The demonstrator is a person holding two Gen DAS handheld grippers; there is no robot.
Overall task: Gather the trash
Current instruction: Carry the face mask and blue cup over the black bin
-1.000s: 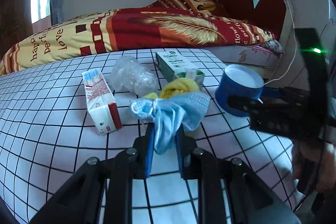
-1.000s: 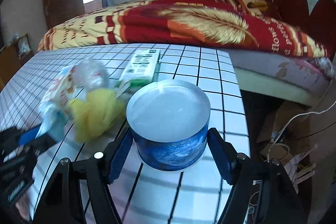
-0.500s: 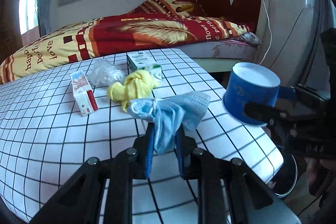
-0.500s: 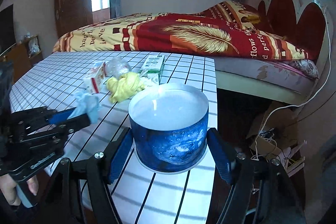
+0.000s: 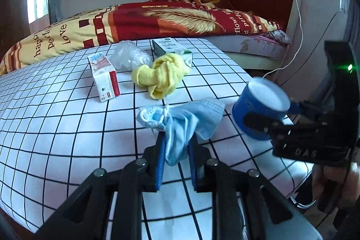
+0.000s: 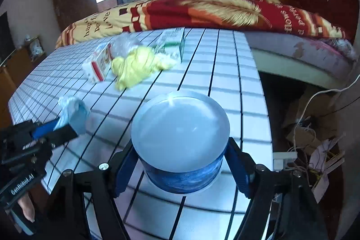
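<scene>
My left gripper (image 5: 176, 143) is shut on a crumpled light-blue face mask (image 5: 180, 118), held above the grid-patterned tablecloth (image 5: 67, 127). From the right wrist view that mask (image 6: 72, 109) hangs at the left, in the left gripper (image 6: 67, 125). My right gripper (image 6: 182, 161) carries a blue paper cup (image 6: 180, 127) between its pads, off the table; its jaws are opening slightly. The left wrist view shows this cup (image 5: 258, 105) near the table's right edge. A milk carton (image 5: 104, 75), a yellow cloth (image 5: 162, 73), a clear plastic bag (image 5: 128, 55) and a green-white box (image 5: 171, 48) lie further back.
A bed with a red and yellow quilt (image 5: 157, 19) stands behind the table. Right of the table's edge (image 6: 265, 118), on the floor, lie a white cable and paper clutter (image 6: 315, 150). A hand (image 5: 326, 179) grips the right tool.
Both grippers have drawn back from the pile toward the table's near right corner, carrying the mask and the cup. The carton, cloth, bag and box stayed put and look farther away.
</scene>
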